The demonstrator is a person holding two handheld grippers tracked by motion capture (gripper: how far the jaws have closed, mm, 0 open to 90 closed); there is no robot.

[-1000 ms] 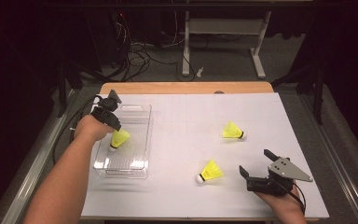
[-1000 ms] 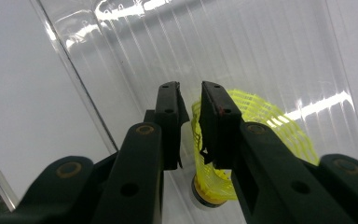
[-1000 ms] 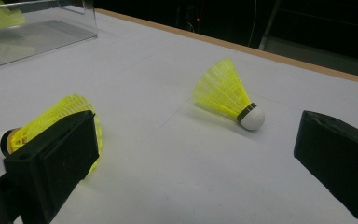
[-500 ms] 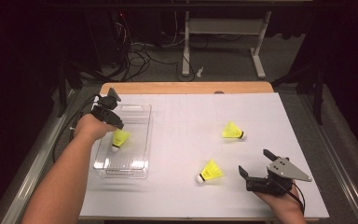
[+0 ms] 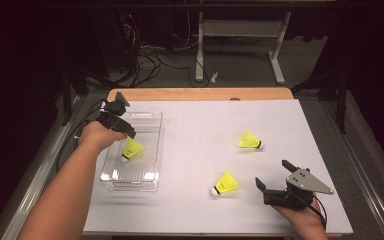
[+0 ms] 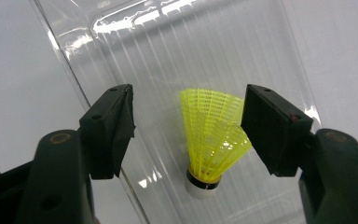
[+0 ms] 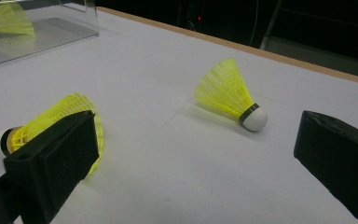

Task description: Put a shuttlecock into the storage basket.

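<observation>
A yellow shuttlecock (image 6: 213,140) lies inside the clear plastic tray (image 5: 152,131) at the left of the table (image 5: 205,130), released: the jaws of the left gripper (image 6: 186,128) have just been opening and stand apart on either side of it. In the left gripper view the right pad seems very near the skirt; whether it touches cannot be told. If the gripper were lifted askew, the light mesh skirt could be snagged and the shuttlecock dragged or tipped out over the low wall. The tray is thin, ribbed and glossy, so it could be nudged easily.

The right gripper (image 5: 275,181) rests at the near right, jaws spread and empty. A second shuttlecock (image 5: 226,183) lies just left of it, a third (image 5: 250,141) farther off; being conical with rounded white caps, both could be rolled away by a careless approach.
</observation>
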